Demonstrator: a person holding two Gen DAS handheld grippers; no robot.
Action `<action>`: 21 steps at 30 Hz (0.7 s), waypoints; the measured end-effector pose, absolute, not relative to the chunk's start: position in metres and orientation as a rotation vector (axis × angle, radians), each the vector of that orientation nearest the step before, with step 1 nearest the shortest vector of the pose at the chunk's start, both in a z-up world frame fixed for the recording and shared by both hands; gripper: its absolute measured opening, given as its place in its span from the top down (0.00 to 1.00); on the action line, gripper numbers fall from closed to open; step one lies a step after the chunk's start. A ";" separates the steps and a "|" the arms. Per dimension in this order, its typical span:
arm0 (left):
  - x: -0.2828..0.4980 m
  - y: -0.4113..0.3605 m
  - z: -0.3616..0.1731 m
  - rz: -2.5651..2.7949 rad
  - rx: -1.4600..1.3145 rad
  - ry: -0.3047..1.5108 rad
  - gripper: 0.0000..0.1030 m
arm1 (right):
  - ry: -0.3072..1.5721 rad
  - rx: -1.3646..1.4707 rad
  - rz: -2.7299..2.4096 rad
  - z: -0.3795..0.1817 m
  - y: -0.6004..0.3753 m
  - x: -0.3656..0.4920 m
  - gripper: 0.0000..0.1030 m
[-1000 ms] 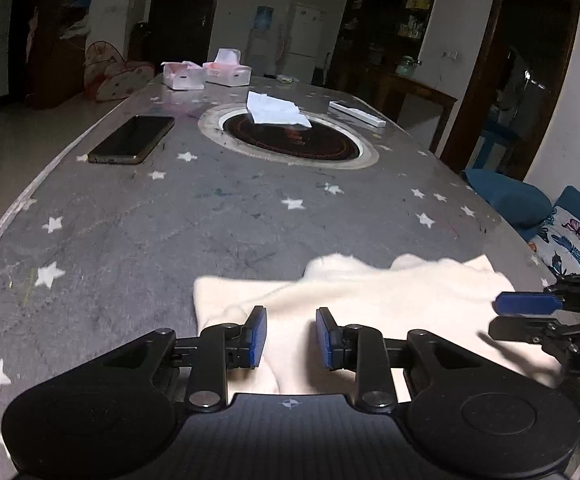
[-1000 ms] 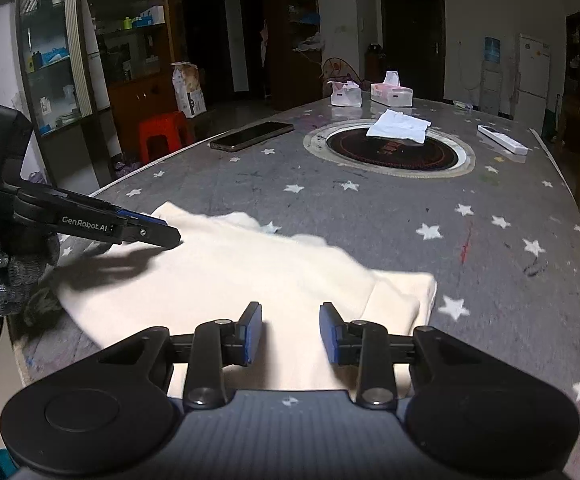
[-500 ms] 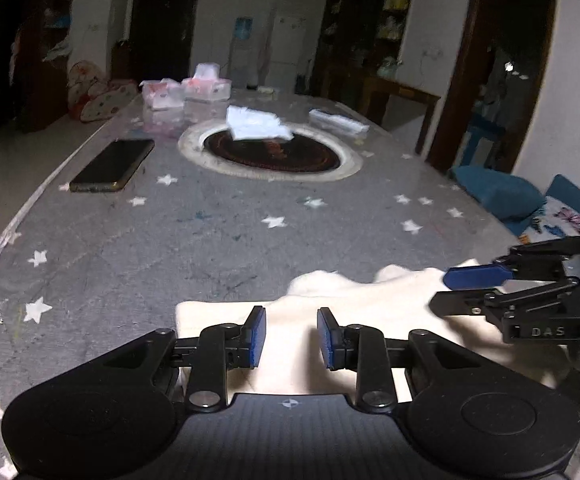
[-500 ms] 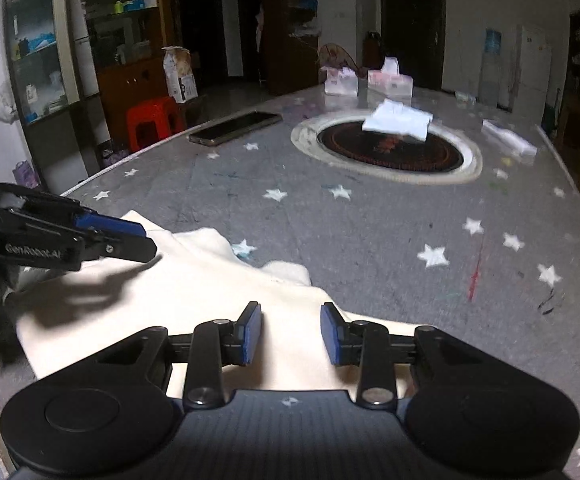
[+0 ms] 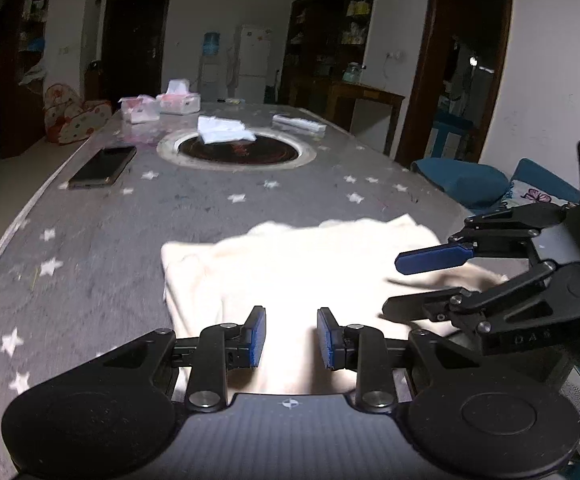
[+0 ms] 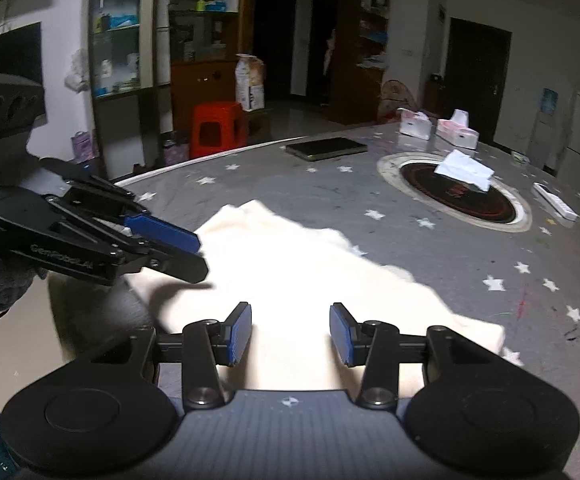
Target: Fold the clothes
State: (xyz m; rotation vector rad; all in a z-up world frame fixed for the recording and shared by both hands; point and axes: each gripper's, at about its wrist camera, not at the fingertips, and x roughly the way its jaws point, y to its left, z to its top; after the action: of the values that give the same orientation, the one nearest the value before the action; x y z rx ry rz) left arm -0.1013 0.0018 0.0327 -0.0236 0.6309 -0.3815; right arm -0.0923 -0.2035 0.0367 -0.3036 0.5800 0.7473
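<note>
On table [image 5: 138, 224], one garment [image 5: 290, 264], two tongs (both parted).

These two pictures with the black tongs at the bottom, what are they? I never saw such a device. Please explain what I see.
Each picture comes from a camera on a hand-held gripper, looking along its two blue-padded fingers. One view belongs to the left gripper, the other to the right gripper; each also shows the other from the side. Both are open and hold nothing. Below them a cream garment lies on a grey star-patterned table, which also carries a phone, tissue boxes and a round inset burner.
</note>
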 end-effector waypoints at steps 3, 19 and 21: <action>-0.101 0.004 0.025 -0.368 -0.037 0.644 0.71 | 0.584 -0.338 0.737 0.025 -0.196 -0.098 0.58; -0.107 0.009 0.021 -0.355 -0.054 0.638 0.70 | 0.600 -0.204 0.645 0.028 -0.243 -0.113 0.60; -0.107 0.008 0.021 -0.354 -0.053 0.636 0.70 | 0.592 -0.186 0.635 0.030 -0.248 -0.113 0.61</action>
State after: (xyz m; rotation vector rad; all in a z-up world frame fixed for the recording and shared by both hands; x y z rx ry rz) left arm -0.1069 0.0085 0.0205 -0.0532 0.6356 -0.3539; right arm -0.1131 -0.2479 0.0305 -0.1859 0.5919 0.6348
